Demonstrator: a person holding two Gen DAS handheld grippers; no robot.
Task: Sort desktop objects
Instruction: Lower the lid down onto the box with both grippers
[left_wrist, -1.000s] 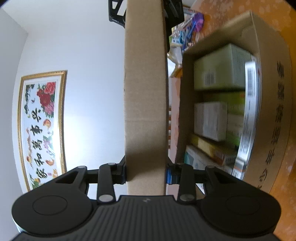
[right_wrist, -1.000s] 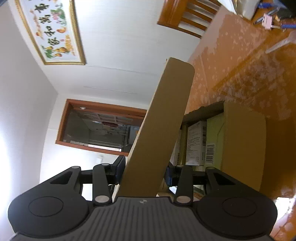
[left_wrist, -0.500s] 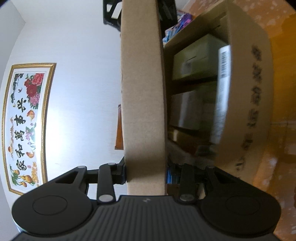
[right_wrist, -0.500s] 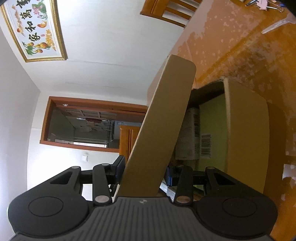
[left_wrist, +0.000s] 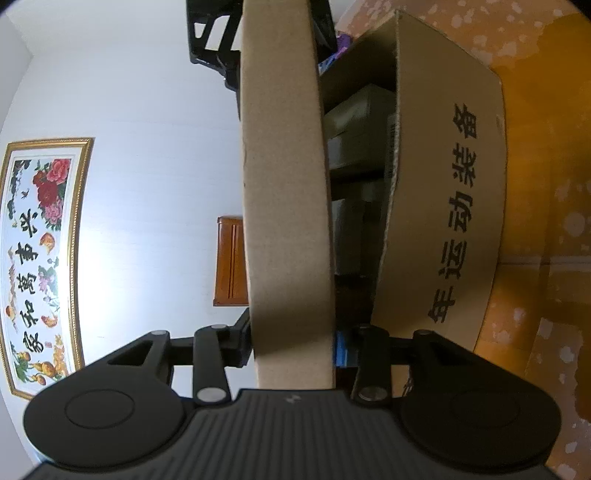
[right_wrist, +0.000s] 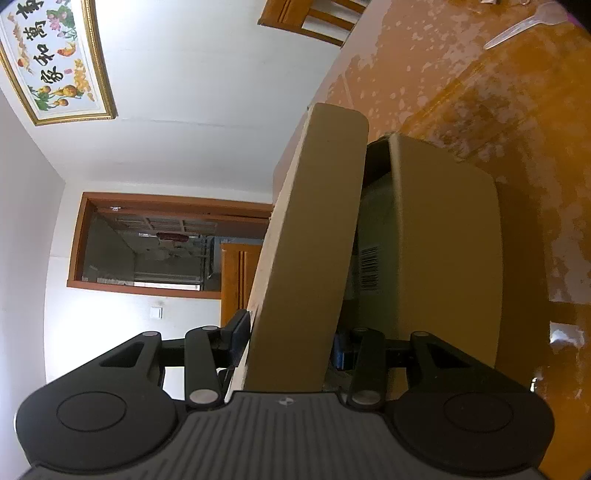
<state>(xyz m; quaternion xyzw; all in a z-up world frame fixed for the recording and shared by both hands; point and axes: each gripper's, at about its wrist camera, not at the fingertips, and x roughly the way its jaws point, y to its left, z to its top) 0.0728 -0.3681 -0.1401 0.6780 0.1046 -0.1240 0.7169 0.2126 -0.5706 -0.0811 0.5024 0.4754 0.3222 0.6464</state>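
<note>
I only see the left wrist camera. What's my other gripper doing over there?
Observer: The right gripper is clamped on the cardboard flap of the box.
Operator: Is anything else lying on the table?
Observer: Yes, a clear plastic spoon lies on the orange table, beyond the box.
Operator: What's inside the box on that side?
Observer: A pale green carton with a black barcode sits just inside the box's wall.
</note>
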